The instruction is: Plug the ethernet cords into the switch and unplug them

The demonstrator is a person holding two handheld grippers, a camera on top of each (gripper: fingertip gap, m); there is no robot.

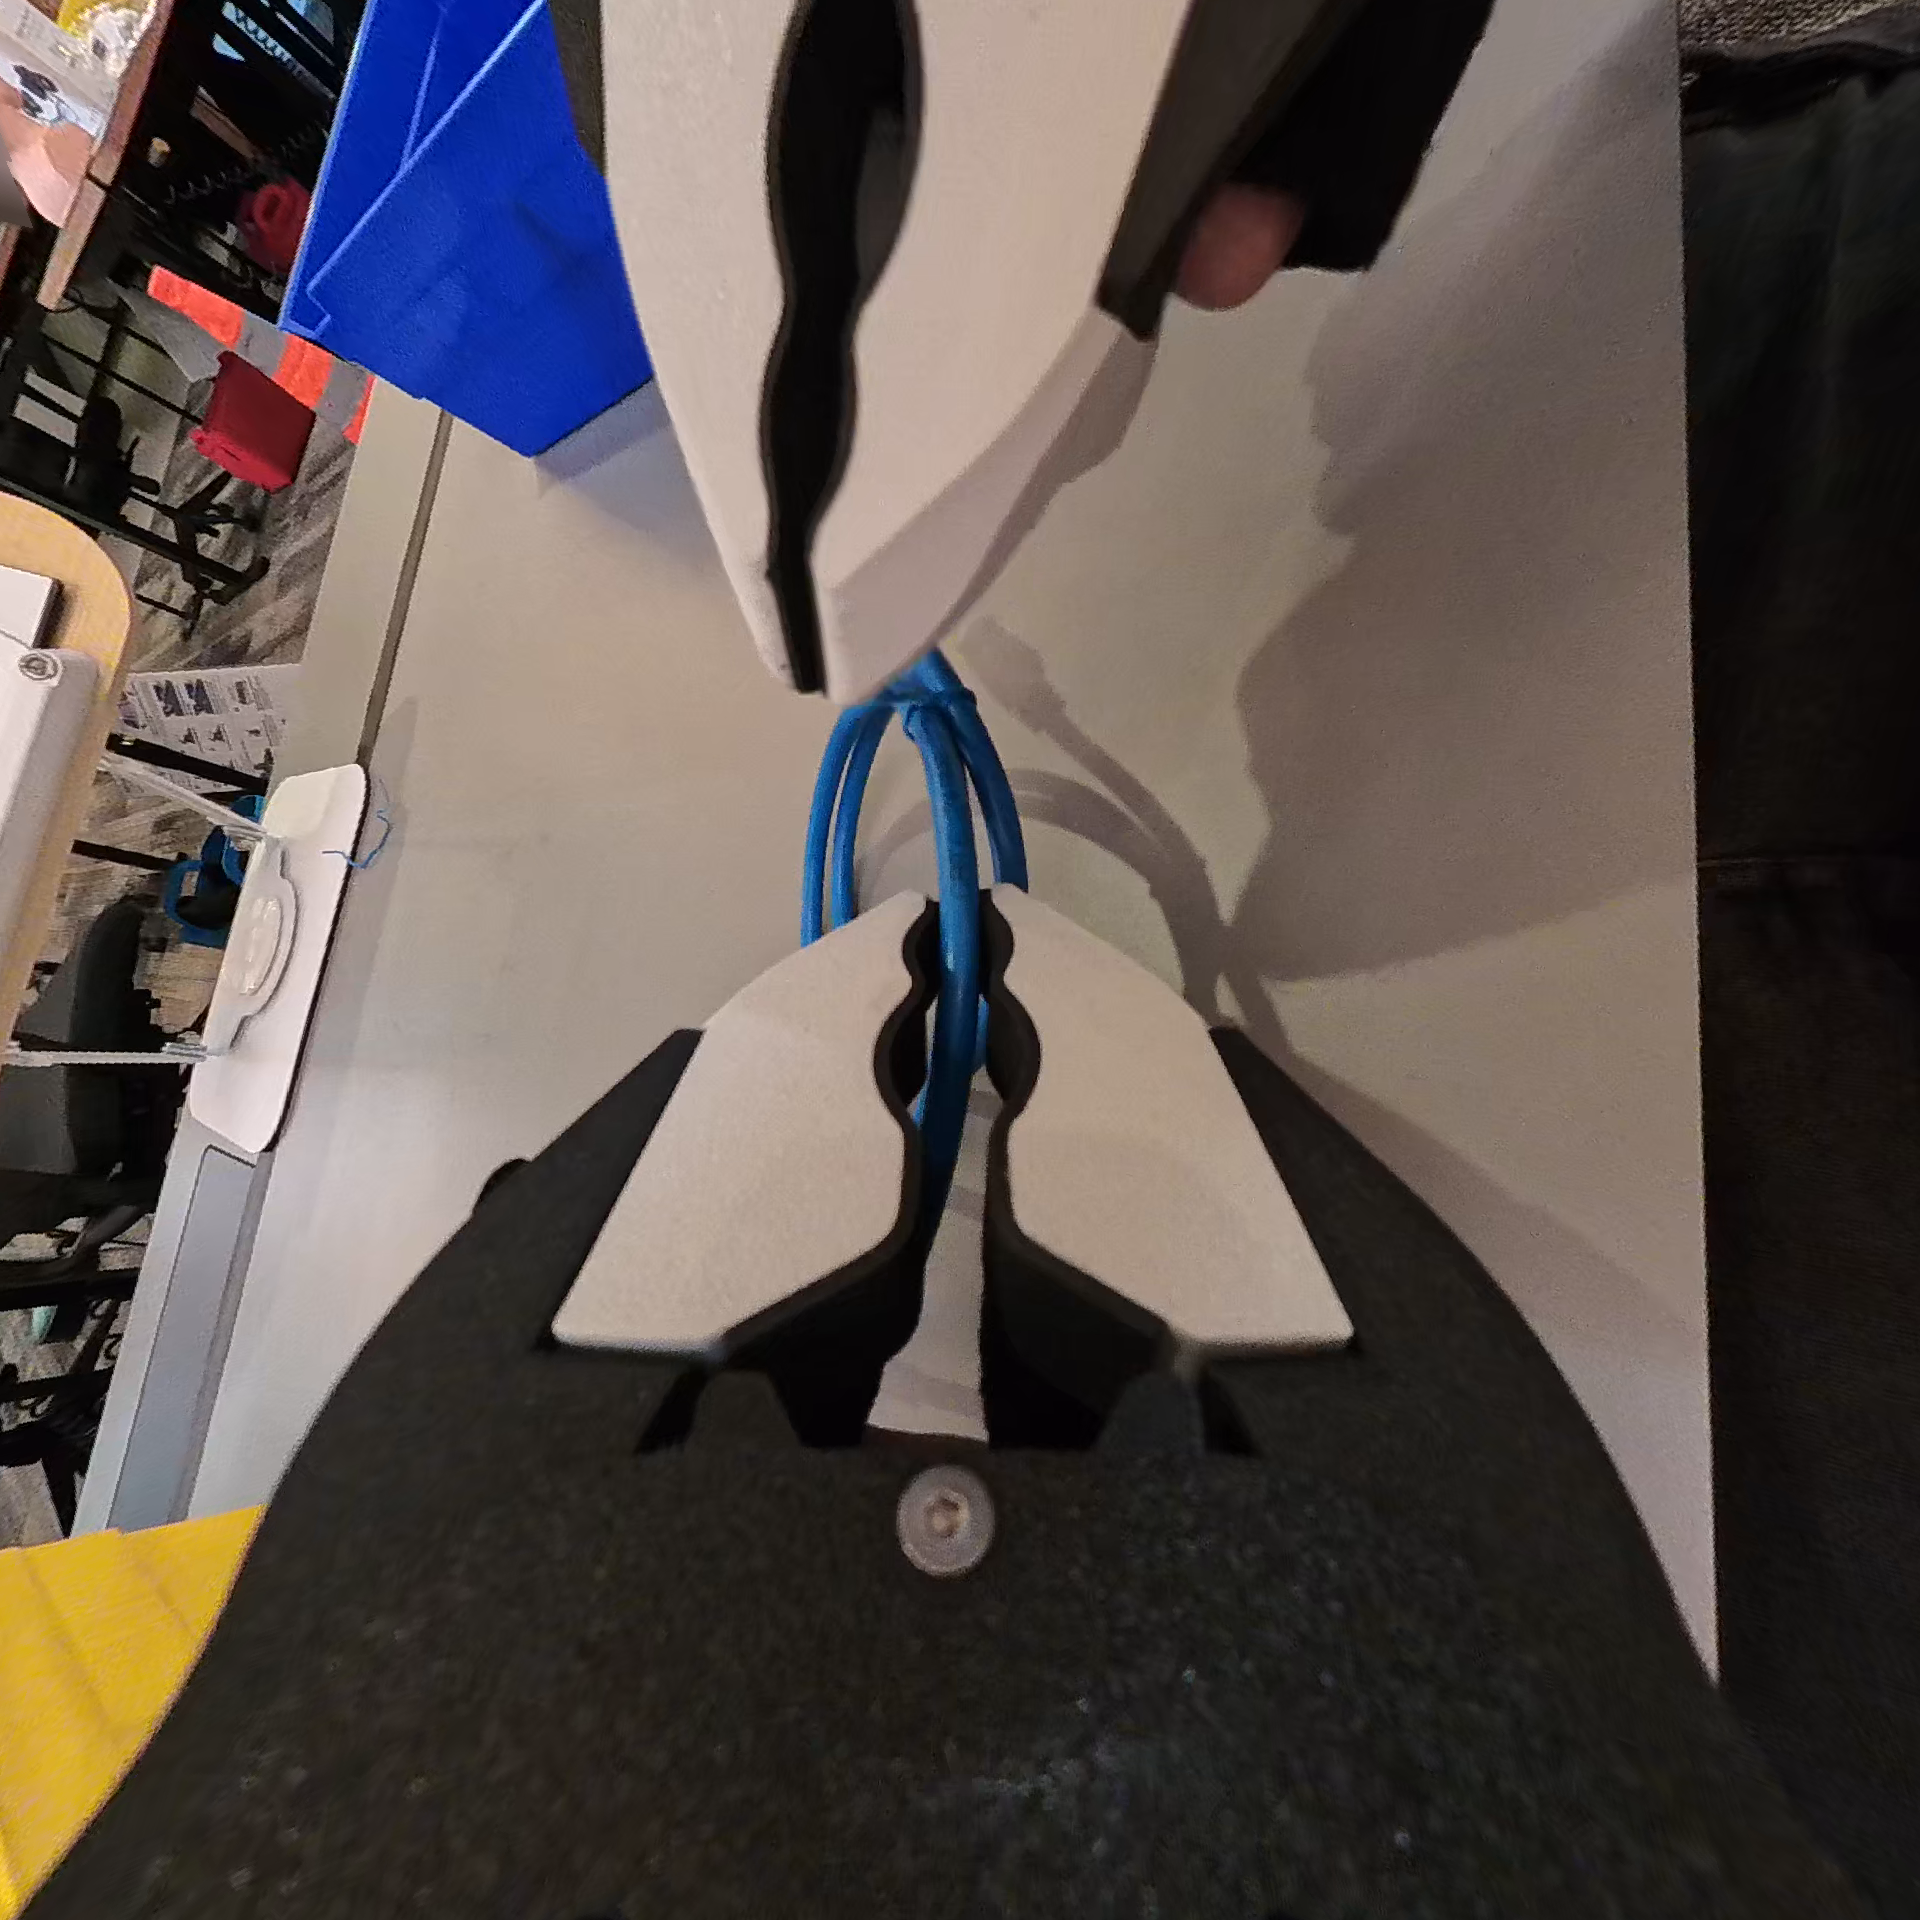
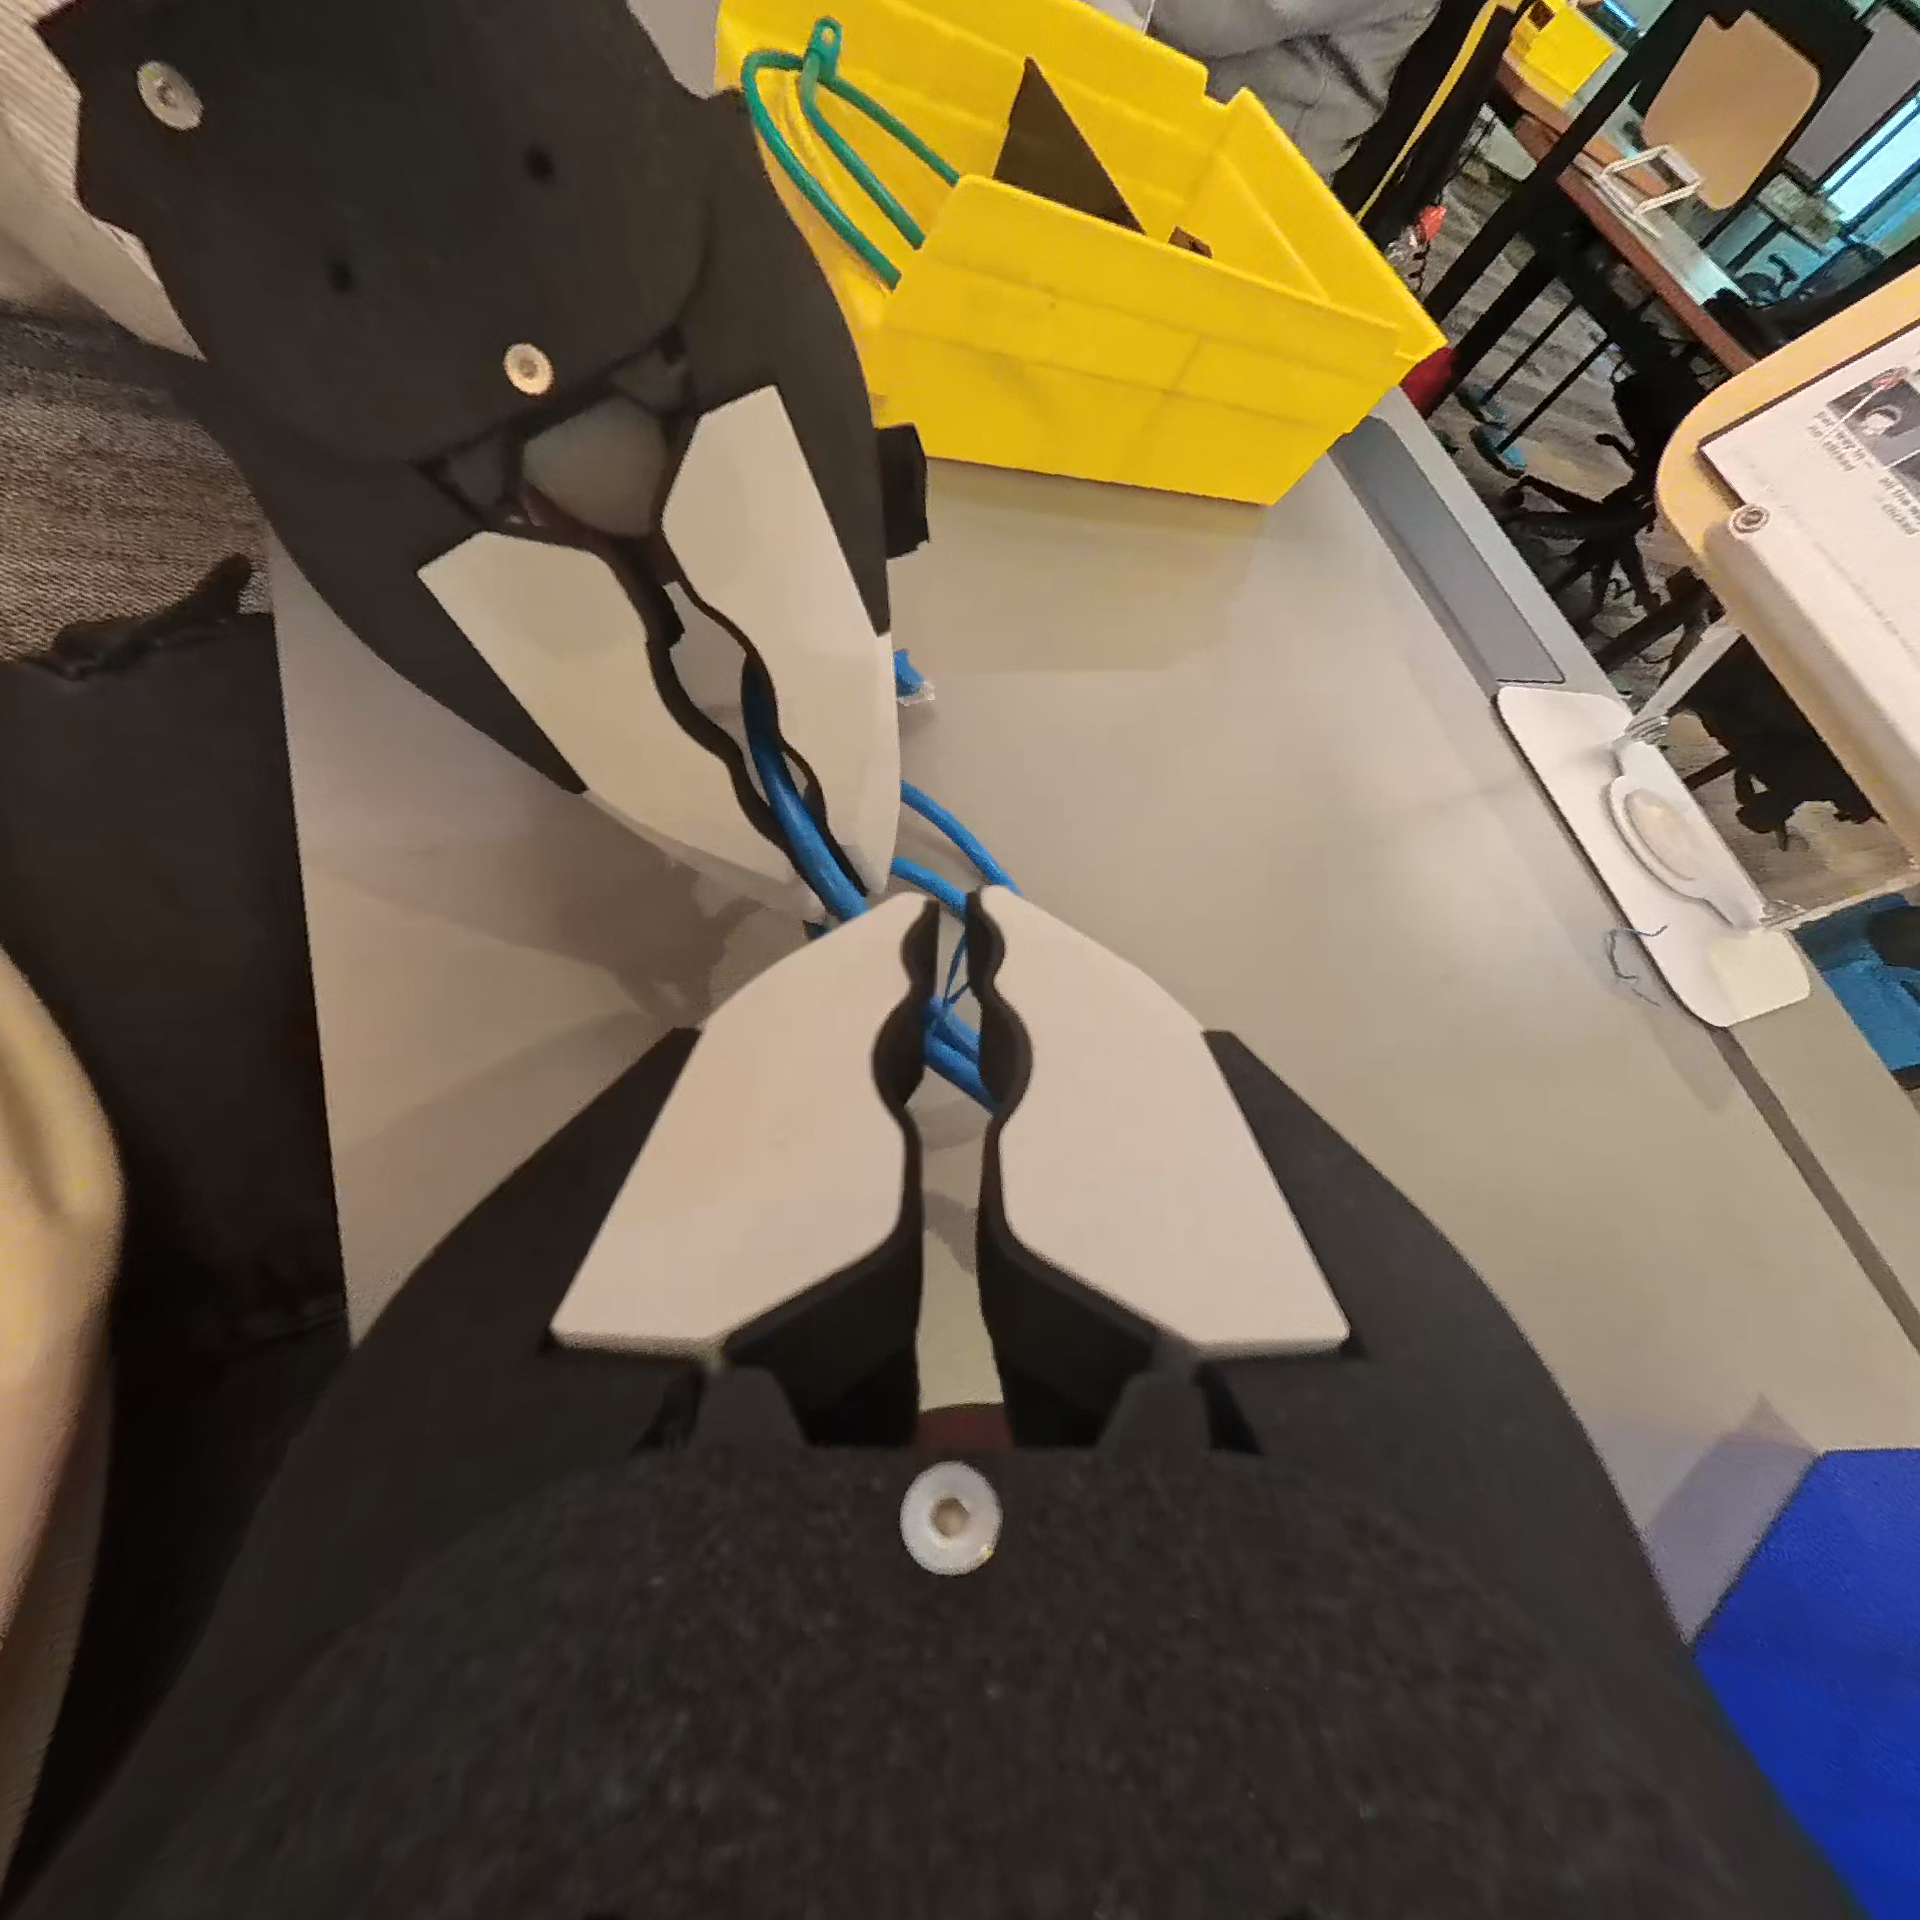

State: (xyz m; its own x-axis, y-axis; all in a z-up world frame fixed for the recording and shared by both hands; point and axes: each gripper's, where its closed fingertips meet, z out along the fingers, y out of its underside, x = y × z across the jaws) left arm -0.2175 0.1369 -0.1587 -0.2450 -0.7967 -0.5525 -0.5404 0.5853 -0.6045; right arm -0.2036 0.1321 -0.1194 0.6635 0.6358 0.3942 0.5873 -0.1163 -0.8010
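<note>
- The coiled blue ethernet cord (image 1: 951,831), a thin round cable bound into loops by a tie near its top, is hanging just above the pale grey bench (image 1: 623,935), pinched between both tools in the middle of the left wrist view.
- One clear plug end (image 2: 914,681) is showing in the right wrist view, sticking out past the far tool at about 12 o'clock from the near fingertips.
- The left tongs (image 1: 956,914) are closing on one strand of the loop, the white fingers nearly together with the cord running down the gap.
- The right tongs (image 2: 951,909) are clamping the bundle at the tied part; a thin blue tie strand is showing between the fingers.
- Judging by this, the step in hand is getting the bundle undone, so plugging has not begun; no switch is showing in either view.
- The next move probably calls for pulling the tie loose while holding the loops steady, then freeing a plug end.
- The cord looks springy and may recoil once released.
- A yellow plastic bin (image 2: 1143,343) holding a coiled green cord (image 2: 831,177) is sitting at 12 o'clock in the right wrist view.
- A blue plastic bin (image 1: 468,260) is lying at 11 o'clock in the left wrist view.
- A white flat card (image 1: 281,935) is lying at 9 o'clock near the bench edge.
</note>
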